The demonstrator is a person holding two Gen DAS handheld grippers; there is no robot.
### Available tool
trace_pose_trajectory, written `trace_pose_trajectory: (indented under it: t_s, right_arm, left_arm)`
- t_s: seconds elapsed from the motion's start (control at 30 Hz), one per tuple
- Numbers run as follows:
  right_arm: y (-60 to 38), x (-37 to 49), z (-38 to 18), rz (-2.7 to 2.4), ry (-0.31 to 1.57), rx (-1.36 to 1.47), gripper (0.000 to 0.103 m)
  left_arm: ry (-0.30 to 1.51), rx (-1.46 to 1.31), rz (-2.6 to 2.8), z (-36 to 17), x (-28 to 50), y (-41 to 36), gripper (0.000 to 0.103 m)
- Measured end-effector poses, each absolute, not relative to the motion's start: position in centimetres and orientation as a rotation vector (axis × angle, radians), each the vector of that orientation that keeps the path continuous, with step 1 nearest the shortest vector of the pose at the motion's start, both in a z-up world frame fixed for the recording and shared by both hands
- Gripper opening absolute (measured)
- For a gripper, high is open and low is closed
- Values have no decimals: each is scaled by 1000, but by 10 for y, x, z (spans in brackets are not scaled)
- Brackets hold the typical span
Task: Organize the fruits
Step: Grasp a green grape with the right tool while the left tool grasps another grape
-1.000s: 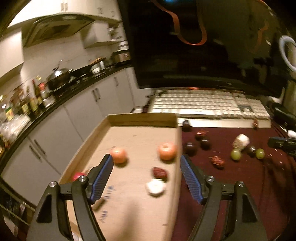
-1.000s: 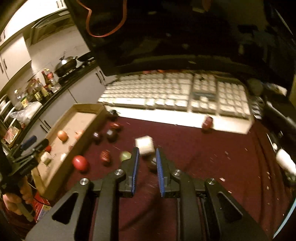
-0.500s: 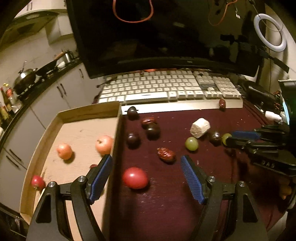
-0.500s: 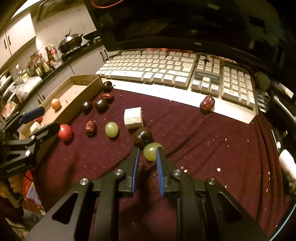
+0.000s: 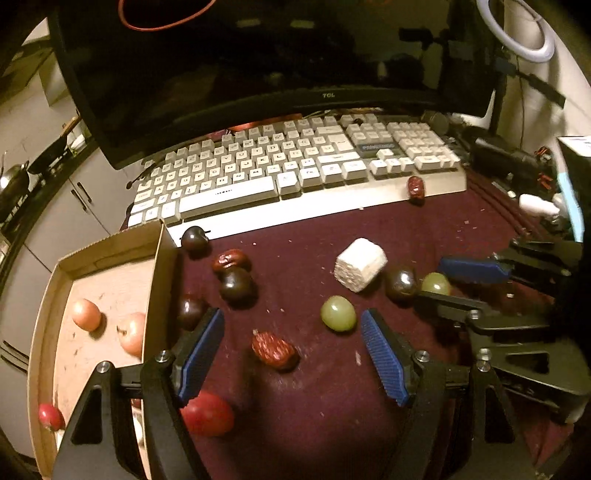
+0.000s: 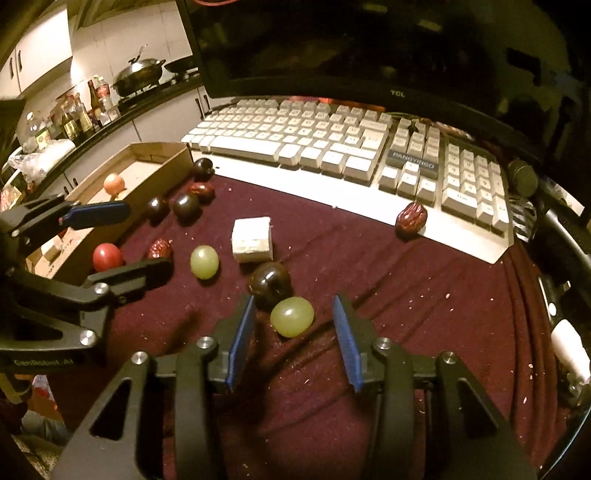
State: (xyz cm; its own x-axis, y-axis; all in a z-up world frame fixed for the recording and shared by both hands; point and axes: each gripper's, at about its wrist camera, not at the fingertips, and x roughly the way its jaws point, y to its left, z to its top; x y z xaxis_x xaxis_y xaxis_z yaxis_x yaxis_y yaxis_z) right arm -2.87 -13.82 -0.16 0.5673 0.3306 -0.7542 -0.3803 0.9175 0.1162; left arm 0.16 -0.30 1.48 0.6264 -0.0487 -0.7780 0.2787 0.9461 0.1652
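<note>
Maroon cloth (image 5: 424,229): left claw (image 5: 291,354) hides red fruit (image 5: 208,413).

Dark plum (image 6: 269,282) beside green grape (image 6: 292,316)

Both views are dim and warm, with an orange-brown cast. Strong fisheye bending curves the keyboard (image 5: 295,173) and monitor (image 6: 369,44), and black vignetting fills the corners. Fruits cast soft, dark shadows on the maroon cloth (image 6: 406,295). The lit ring light (image 5: 517,33) glares white. Fine detail looks grainy.
</note>
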Motion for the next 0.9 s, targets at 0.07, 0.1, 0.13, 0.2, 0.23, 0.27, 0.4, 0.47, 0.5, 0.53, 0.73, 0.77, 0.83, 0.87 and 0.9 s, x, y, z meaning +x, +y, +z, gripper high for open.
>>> trace_pose_trajectory:
  t_s: [0.07,0.1,0.13,0.2,0.23,0.27,0.4,0.47,0.5,0.53,0.73,0.77,0.83,0.87,0.9]
  right_arm:
    - [-137,-28,-4,425,878,-61,32]
    - [-137,-27,-5,431,881,-66,31]
    - [-136,-28,-6,434,878,-72,27]
    - [-136,-29,-6,440,879,-69,26]
    - [-138,-28,-6,447,883,-56,26]
    - [-139,-27,-7,452,885,-46,26]
    - [-144,-25,-8,470,892,-9,26]
    - [-145,-25,-7,472,893,-4,26]
    - [-145,-25,-7,474,893,-1,26]
    - [-146,-25,-7,476,894,3,26]
    - [-147,-25,-8,478,895,7,26]
    - [-146,-25,-8,478,895,6,26]
    - [-146,-25,-7,478,893,-1,26]
    - [-146,-26,-8,478,892,-3,26]
    - [-145,-26,-8,478,891,-5,26]
  left_arm:
    - [893,288,-200,11,7,-4,76]
    - [902,281,-209,10,9,-4,76]
    - [912,275,-219,9,11,-5,76]
    - [922,276,-234,7,14,-8,76]
    - [926,280,-239,5,15,-10,76]
    - [931,285,-239,3,17,-13,76]
    - [954,294,-245,-5,22,-18,76]
    - [950,287,-252,-5,23,-19,73]
    - [949,283,-260,-5,23,-20,71]
    - [950,277,-273,-5,23,-20,66]
    - [944,251,-322,-4,19,-21,45]
    - [944,242,-325,-4,18,-21,41]
    - [944,228,-337,-4,16,-21,33]
    - [944,224,-340,-4,15,-21,29]
    - [943,223,-338,-4,14,-22,26]
